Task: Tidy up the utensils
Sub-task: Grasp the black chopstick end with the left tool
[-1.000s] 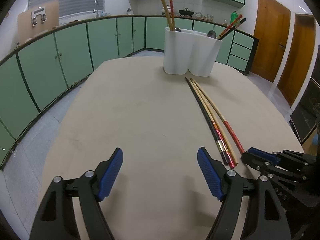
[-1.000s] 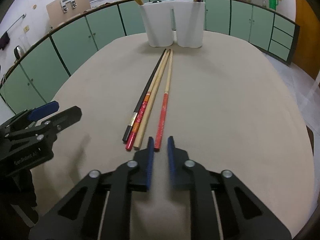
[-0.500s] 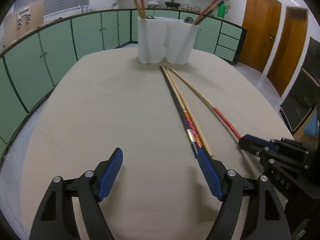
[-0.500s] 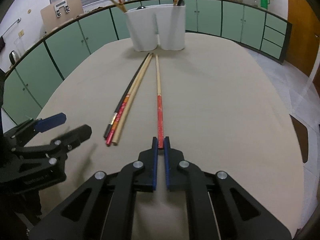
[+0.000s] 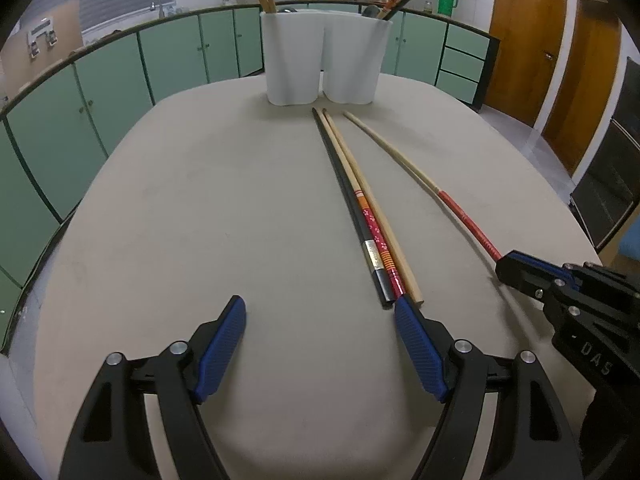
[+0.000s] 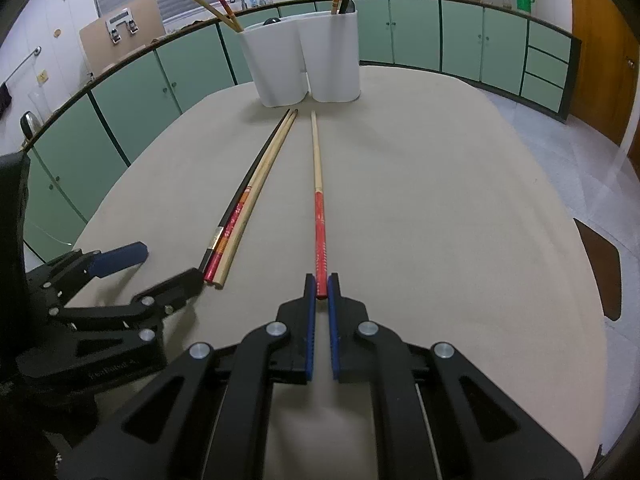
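Right gripper (image 6: 319, 286) has its blue pads pinching the red end of 1 chopstick (image 6: 319, 184), the one with a pale wooden shaft and a red handle. That stick runs straight ahead from the pads toward the holder (image 6: 304, 64), its tip stopping just short of the white wall. In the left wrist view the same stick (image 5: 404, 164) angles off to the right and ends inside the right gripper (image 5: 505, 266) at the table's right side.

Left gripper (image 5: 320, 316) sits low over the table (image 5: 200, 220) with its jaws spread wide, nothing between them. Its right pad (image 5: 416, 340) is just beside the near ends of a bundle of 3 chopsticks (image 5: 368, 224): 1 black with a gold band, 1 red patterned, 1 plain wood. They lie side by side, touching, pointing toward the holder. From the right wrist view the bundle (image 6: 248, 200) lies left of the gripped stick, apart from it, and the left gripper (image 6: 168, 268) hovers at its near ends.

The holder (image 5: 324, 60) stands upright at the far edge of the table, white, with 2 joined compartments. 2 chopsticks lean out of the left compartment and 2 more out of the right. A dark rounded utensil top shows in it too; which compartment it sits in, I cannot tell.

Green cabinets (image 5: 180, 56) curve behind the table, with wooden doors (image 5: 524, 40) at right.
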A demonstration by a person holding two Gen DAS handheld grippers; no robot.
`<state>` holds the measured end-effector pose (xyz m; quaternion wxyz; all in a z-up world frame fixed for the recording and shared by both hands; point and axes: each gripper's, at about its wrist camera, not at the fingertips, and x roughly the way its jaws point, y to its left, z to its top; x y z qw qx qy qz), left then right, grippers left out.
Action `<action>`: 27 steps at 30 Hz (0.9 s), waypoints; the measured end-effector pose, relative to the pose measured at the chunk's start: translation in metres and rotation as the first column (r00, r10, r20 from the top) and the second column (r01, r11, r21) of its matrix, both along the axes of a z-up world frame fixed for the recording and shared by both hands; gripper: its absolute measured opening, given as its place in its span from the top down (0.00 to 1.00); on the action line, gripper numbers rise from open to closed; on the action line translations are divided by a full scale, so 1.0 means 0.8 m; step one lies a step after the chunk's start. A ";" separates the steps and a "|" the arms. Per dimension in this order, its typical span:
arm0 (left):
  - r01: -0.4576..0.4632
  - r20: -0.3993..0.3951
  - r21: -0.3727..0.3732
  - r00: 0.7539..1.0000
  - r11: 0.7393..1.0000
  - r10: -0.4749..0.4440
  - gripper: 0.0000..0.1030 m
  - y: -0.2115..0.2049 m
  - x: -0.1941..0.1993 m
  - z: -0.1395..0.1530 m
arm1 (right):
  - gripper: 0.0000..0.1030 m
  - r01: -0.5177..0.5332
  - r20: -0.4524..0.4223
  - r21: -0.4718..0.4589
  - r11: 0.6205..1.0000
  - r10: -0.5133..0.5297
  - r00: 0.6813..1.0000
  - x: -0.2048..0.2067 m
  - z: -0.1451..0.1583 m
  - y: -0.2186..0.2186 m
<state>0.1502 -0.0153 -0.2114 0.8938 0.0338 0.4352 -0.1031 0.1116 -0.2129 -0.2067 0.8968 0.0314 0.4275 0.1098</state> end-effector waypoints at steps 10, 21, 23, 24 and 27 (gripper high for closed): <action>-0.013 -0.005 -0.023 1.000 1.000 0.013 0.27 0.009 -0.001 0.002 | 0.95 0.001 -0.011 0.003 1.000 -0.001 1.000 0.002 -0.003 -0.001; -0.010 -0.001 0.020 1.000 1.000 0.010 0.25 -0.001 0.008 -0.002 | 0.95 -0.001 -0.013 -0.001 1.000 0.001 1.000 0.002 -0.004 -0.001; -0.030 0.002 0.025 1.000 0.999 0.030 0.25 0.005 0.008 -0.002 | 0.95 -0.001 -0.012 -0.003 1.000 0.001 1.000 0.002 -0.004 0.000; -0.042 0.002 0.026 0.999 0.999 0.042 0.25 0.010 0.007 -0.001 | 0.95 -0.003 -0.011 -0.002 1.000 0.003 1.000 0.002 -0.004 -0.001; -0.057 0.003 0.024 0.998 0.998 0.057 0.26 0.018 0.004 0.001 | 0.95 -0.020 -0.009 0.004 1.000 0.020 1.000 0.002 -0.004 0.001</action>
